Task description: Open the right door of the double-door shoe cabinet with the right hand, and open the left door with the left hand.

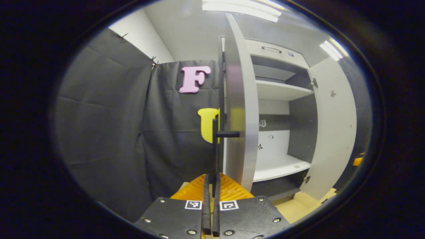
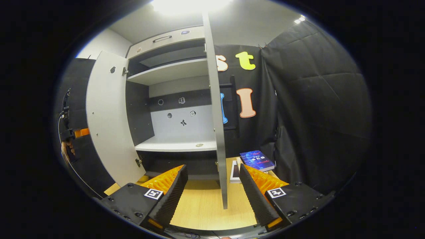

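Beside open right door (image 2: 215, 109), book (image 2: 257, 160) lies.

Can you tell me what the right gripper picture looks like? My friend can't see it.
The right gripper is open, its fingers on either side of the right door seen edge-on. Beyond it the shoe cabinet stands open with bare shelves, the left door swung wide.
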Demonstrator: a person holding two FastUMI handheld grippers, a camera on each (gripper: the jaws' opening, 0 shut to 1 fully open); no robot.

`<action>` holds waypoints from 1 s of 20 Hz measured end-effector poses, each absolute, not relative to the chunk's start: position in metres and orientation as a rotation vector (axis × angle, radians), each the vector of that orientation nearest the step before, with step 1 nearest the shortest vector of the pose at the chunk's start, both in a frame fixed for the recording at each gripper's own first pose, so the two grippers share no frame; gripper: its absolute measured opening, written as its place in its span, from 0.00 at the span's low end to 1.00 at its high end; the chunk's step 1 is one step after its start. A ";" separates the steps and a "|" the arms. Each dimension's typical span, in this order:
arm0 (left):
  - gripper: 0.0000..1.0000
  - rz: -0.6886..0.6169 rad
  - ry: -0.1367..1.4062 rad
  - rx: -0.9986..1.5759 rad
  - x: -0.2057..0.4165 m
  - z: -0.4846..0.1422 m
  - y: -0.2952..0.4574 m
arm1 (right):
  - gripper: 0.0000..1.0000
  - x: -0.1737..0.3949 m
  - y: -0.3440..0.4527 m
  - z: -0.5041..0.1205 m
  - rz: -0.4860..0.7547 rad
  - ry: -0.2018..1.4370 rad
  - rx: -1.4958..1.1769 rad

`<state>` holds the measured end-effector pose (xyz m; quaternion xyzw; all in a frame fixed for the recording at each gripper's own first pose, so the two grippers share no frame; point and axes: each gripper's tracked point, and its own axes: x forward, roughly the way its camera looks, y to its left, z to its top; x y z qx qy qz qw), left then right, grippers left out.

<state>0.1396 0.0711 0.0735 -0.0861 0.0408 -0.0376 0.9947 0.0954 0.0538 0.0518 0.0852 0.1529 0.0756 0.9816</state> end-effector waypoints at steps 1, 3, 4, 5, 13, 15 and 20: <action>0.04 -0.063 0.080 -0.155 0.139 0.073 0.076 | 0.92 0.095 0.055 0.053 0.157 0.304 0.168; 0.04 -0.050 0.080 -0.144 0.139 0.073 0.079 | 0.92 0.096 0.055 0.054 0.167 0.292 0.159; 0.04 -0.039 0.082 -0.137 0.139 0.072 0.081 | 0.98 0.097 0.054 0.055 0.166 0.283 0.150; 0.04 -0.030 0.082 -0.135 0.136 0.071 0.080 | 0.98 0.099 0.051 0.057 0.163 0.274 0.141; 0.04 0.000 0.059 -0.078 0.066 0.056 0.053 | 0.98 0.104 0.046 0.063 0.142 0.205 0.102; 0.04 -0.006 0.047 -0.063 0.048 0.051 0.048 | 0.98 0.105 0.046 0.064 0.138 0.190 0.099; 0.04 -0.006 0.040 -0.081 0.013 0.043 0.036 | 0.98 0.105 0.046 0.067 0.131 0.135 0.075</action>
